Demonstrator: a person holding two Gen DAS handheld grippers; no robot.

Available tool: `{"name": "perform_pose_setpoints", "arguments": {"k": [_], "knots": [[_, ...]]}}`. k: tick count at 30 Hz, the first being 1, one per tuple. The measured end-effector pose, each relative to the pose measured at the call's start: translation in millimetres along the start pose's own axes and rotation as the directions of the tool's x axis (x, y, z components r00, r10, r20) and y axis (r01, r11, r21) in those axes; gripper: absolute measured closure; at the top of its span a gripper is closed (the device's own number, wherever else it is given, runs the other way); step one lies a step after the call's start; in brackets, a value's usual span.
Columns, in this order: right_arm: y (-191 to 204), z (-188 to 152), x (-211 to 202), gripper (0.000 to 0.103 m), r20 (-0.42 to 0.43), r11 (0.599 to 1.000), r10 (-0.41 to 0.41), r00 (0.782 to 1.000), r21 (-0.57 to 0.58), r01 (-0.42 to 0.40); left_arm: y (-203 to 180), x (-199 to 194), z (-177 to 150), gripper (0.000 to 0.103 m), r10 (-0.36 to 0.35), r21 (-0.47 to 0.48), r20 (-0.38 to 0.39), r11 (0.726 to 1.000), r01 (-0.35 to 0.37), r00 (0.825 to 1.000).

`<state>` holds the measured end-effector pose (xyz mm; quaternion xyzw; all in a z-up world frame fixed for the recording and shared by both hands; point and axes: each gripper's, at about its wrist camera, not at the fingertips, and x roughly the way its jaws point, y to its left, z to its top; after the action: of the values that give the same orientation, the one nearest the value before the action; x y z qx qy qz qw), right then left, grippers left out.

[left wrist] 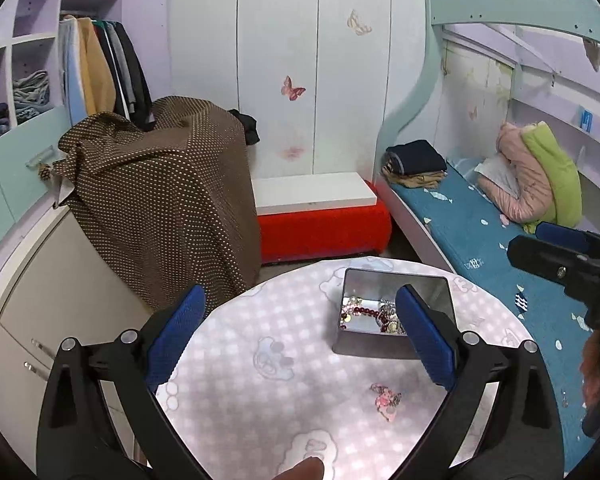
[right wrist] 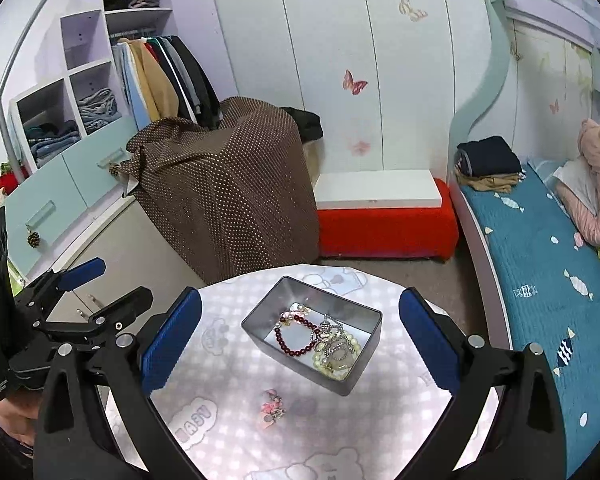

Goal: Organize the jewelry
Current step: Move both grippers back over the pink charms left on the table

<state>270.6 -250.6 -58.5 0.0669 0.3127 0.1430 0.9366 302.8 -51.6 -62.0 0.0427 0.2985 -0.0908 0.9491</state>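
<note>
A grey metal tin [right wrist: 364, 354] [left wrist: 440, 288] stands on the round table and holds a dark red bead bracelet [right wrist: 296, 338] [left wrist: 364, 313], a pale bead bracelet [right wrist: 336, 360] and silver chains. A small pink jewelry piece [right wrist: 272, 404] [left wrist: 386, 396] lies loose on the tablecloth in front of the tin. My left gripper [left wrist: 300, 344] is open and empty above the table, the tin by its right finger. My right gripper [right wrist: 300, 344] is open and empty, hovering above the tin. Each gripper shows at the other view's edge.
The round table [right wrist: 228, 432] has a white and pink patterned cloth. Behind it stand a brown dotted-cloth-covered object [right wrist: 228, 184], a red bench [right wrist: 388, 228] and white wardrobe doors. A bed with a blue cover [right wrist: 540, 272] is to the right, open shelves to the left.
</note>
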Motion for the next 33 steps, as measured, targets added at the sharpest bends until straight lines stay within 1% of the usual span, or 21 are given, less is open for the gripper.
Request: {"name": "perform_pose_setpoints", "arguments": {"k": [4, 10, 18, 21, 24, 27, 33], "knots": [[5, -6, -10, 0.008, 0.018, 1.0, 0.001, 1.0, -0.008, -0.001, 4, -15, -11, 0.006, -0.002, -0.024, 0.019, 1.0, 0.003, 1.0], [12, -17, -26, 0.008, 0.043, 1.0, -0.005, 0.999, -0.025, 0.006, 5, -33, -26, 0.006, 0.006, -0.029, 0.033, 1.0, -0.005, 0.999], [20, -34, -39, 0.008, 0.058, 0.998, -0.024, 0.998, -0.051, 0.027, 8, -46, -50, 0.006, 0.018, -0.038, 0.052, 0.999, -0.016, 0.998], [24, -43, -42, 0.008, 0.058, 0.997, -0.043, 0.997, -0.061, 0.046, 10, -50, -59, 0.006, 0.023, -0.047, 0.058, 0.999, -0.02, 0.998], [27, -56, -40, 0.008, 0.046, 0.995, -0.059, 0.997, -0.072, 0.063, 11, -52, -69, 0.006, 0.033, -0.039, 0.06, 0.999, -0.031, 0.998], [26, -70, -31, 0.008, 0.02, 0.994, -0.082, 0.996, -0.078, 0.083, 14, -51, -80, 0.006, 0.029, -0.049, 0.055, 0.998, -0.027, 0.998], [20, -101, 2, 0.008, -0.079, 0.993, -0.109, 0.991, -0.064, 0.104, 17, -42, -98, 0.006, 0.03, -0.056, 0.021, 0.998, -0.029, 0.999]]}}
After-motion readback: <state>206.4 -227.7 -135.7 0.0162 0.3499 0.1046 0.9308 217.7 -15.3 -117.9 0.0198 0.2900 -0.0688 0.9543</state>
